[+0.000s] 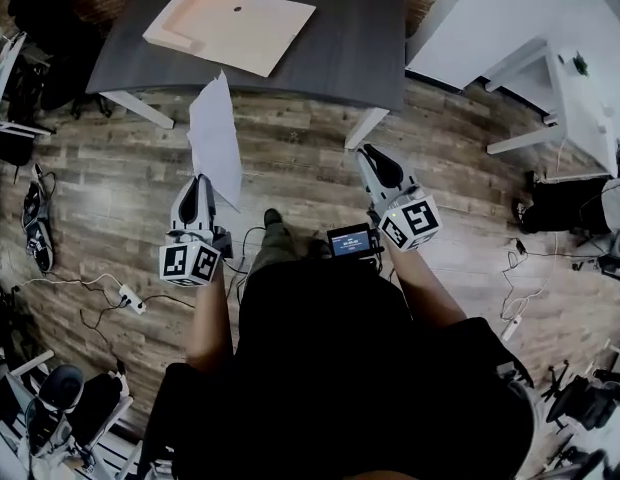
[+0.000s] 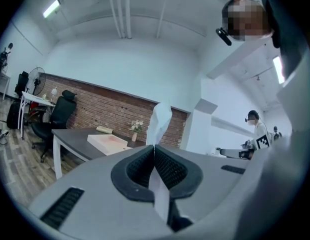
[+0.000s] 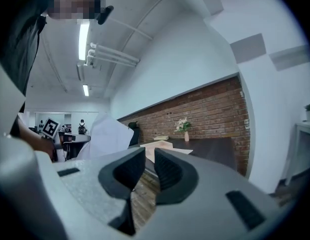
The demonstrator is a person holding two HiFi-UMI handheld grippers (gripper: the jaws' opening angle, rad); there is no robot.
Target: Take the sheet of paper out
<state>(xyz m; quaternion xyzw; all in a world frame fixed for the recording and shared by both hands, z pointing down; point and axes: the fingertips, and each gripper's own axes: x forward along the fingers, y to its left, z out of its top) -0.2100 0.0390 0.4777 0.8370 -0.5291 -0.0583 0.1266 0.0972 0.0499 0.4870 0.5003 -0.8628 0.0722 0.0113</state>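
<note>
The sheet of paper (image 1: 214,138) is plain white and thin, with no print that I can see. It stands on edge in the air left of centre in the head view, above the plank floor (image 1: 290,168). Its lower corner is pinched in the left gripper (image 1: 202,182), whose black ribbed jaws are clamped tight on it. In the left gripper view the sheet rises from the jaws in a slight curl. It is clear of the dark table (image 1: 340,48) at the top of the frame, where a flat beige folder (image 1: 230,23) lies. The right gripper (image 1: 371,154), right of centre, has its jaws a narrow gap apart with nothing between them.
</note>
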